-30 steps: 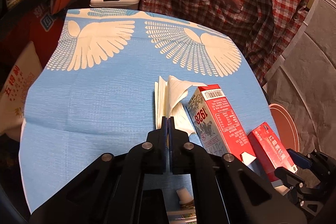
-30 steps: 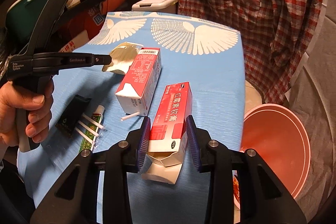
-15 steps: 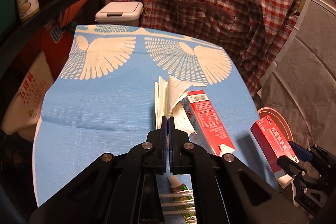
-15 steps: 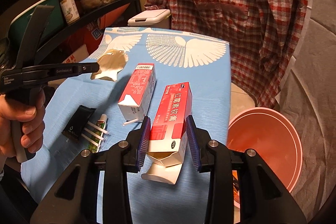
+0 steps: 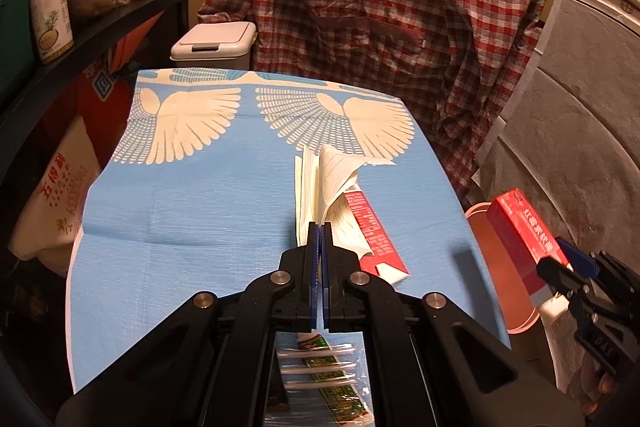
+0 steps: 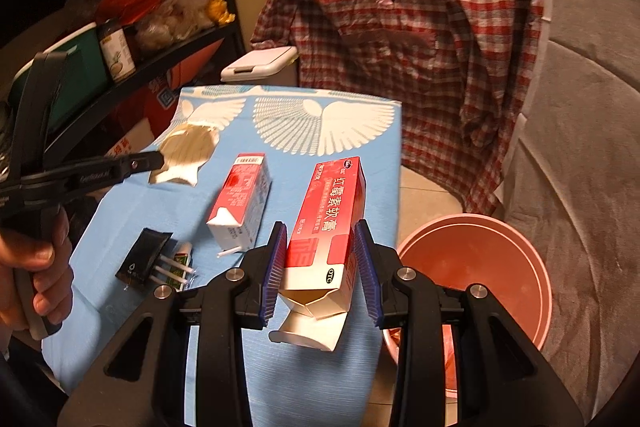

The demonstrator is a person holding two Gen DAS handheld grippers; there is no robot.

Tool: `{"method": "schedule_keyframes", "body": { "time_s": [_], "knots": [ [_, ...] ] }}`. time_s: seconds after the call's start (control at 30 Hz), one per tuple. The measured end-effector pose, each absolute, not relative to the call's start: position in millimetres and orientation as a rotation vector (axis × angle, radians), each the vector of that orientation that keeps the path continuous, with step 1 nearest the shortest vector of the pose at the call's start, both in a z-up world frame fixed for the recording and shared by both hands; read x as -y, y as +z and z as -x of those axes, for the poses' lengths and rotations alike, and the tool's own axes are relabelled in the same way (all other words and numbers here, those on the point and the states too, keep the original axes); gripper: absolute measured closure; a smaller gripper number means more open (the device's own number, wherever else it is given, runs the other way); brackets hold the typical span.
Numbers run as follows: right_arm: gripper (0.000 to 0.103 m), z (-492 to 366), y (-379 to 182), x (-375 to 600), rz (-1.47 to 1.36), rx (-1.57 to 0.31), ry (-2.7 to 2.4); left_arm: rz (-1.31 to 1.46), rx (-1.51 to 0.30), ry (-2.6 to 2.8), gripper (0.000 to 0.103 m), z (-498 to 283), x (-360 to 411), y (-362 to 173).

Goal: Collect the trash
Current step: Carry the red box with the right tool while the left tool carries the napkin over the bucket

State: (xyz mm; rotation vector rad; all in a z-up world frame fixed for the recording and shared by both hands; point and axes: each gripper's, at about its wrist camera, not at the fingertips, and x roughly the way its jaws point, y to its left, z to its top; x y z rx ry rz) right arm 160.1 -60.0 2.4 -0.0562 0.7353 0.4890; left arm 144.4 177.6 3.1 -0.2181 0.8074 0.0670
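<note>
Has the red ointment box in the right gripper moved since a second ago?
Yes. The ointment box, clamped in the right gripper, has left the blue tablecloth and now hangs over the pink bin.

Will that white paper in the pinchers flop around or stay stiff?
The crumpled paper, pinched in the shut left gripper, probably flops: its folds splay and one corner curls over. It looks thin, so likely very light. It shouldn't slip, since the pads clamp its lower edge.

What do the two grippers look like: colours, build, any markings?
Both match: black plastic linkage arms with silver rivets and blue ribbed pads. The left gripper shows a black pistol-style handle and white lettering along its side in the right wrist view. The right gripper has faint embossed lettering in the left wrist view. No cables or sleeves show.
</note>
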Motion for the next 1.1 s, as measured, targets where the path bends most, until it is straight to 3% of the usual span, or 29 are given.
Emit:
{"method": "schedule_keyframes", "body": {
  "time_s": [1.1],
  "knots": [
    [0.068, -178, 10, 158, -0.018, -0.674, 0.268, 0.118, -0.799, -0.122, 0.102, -162, -62, 6]
  ]
}}
